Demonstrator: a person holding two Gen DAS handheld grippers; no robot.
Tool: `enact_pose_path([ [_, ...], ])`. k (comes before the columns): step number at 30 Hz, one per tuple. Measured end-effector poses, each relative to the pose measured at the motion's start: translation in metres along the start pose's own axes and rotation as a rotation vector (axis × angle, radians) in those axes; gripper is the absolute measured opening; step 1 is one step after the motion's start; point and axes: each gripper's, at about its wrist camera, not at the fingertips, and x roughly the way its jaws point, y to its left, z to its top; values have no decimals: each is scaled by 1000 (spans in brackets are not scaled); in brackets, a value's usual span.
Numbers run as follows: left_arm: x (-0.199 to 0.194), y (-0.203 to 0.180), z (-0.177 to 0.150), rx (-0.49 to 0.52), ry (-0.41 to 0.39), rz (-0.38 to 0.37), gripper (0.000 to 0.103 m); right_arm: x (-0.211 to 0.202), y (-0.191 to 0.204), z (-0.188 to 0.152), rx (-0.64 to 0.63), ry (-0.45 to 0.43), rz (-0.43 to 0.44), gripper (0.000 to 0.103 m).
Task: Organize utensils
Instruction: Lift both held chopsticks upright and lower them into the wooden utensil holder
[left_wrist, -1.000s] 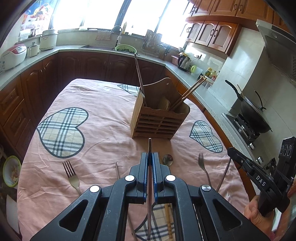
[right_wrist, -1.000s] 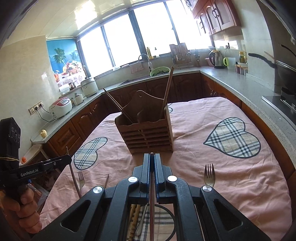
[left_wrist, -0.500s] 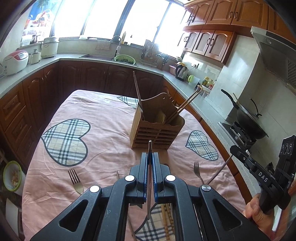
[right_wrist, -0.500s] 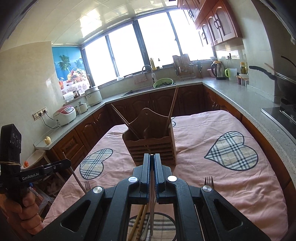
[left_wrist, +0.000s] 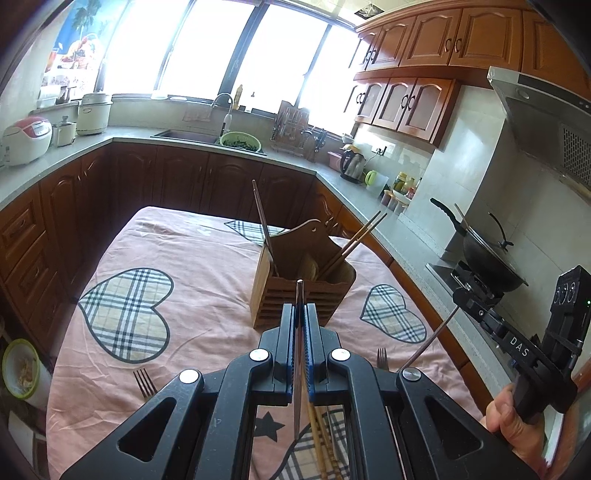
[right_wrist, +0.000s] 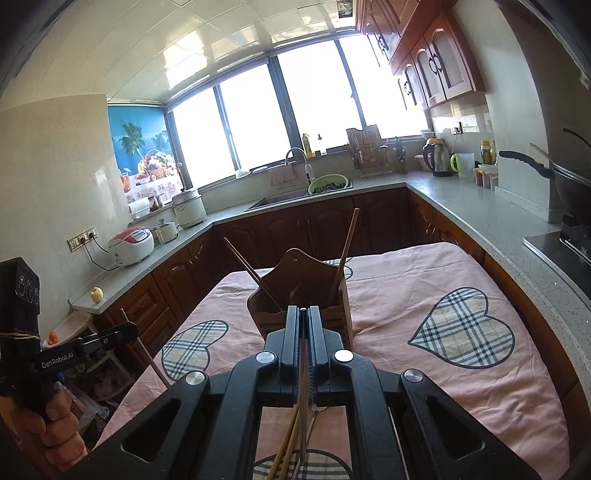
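Observation:
A wooden utensil holder (left_wrist: 303, 291) stands mid-table with chopsticks (left_wrist: 354, 240) leaning in it; it also shows in the right wrist view (right_wrist: 306, 291). My left gripper (left_wrist: 300, 310) is shut on a thin brown chopstick (left_wrist: 298, 354), held above the table in front of the holder. My right gripper (right_wrist: 303, 314) is shut on a thin metal utensil handle (right_wrist: 303, 387), also raised before the holder. The right gripper shows in the left view (left_wrist: 458, 295) with its metal rod (left_wrist: 428, 339). Two forks (left_wrist: 144, 382) (left_wrist: 382, 358) and loose chopsticks (left_wrist: 321, 443) lie on the cloth.
The table wears a pink cloth with plaid hearts (left_wrist: 125, 314). Dark cabinets and a grey counter (left_wrist: 110, 144) surround it, with a sink, rice cookers (left_wrist: 26, 138), a kettle (left_wrist: 352, 166) and a wok on the stove (left_wrist: 487, 262) at the right.
Both grippers have risen and tilted upward, each still holding its utensil. The holder now sits lower and smaller in both views.

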Motion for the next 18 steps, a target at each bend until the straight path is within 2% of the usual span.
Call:
enact_pose_path([
  [18, 23, -3, 37, 44, -105, -18, 3, 16, -3, 49, 1, -122, 3, 4],
])
